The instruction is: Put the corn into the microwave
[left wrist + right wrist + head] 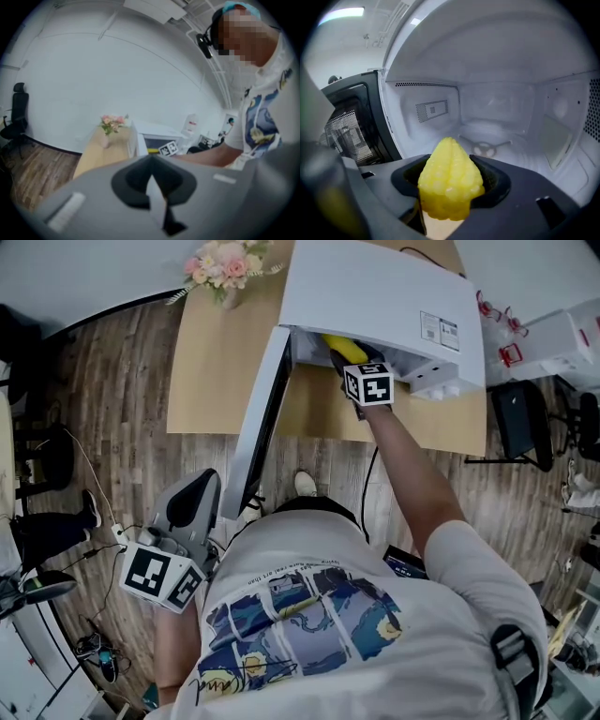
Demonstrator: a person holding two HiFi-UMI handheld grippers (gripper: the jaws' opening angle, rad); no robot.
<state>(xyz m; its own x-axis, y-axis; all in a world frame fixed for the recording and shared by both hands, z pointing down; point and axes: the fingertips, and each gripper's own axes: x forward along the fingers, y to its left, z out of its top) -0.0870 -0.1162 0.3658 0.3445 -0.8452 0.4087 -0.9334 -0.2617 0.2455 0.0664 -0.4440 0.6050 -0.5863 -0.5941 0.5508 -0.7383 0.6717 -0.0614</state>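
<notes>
Corn [450, 180] sat clamped in the right tool [451, 201], its tip pointing into the open microwave [497, 117], above the cavity floor and its roller ring [486, 147]. The left tool [157, 204] hung low, jaws together, well apart from the worktop [220, 362].

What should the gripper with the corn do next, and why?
Probably lower the corn onto the microwave floor, then open the jaws. The right gripper is shut on the corn and reaches inside the open microwave, but the corn hangs above the floor, not resting on it.
</notes>
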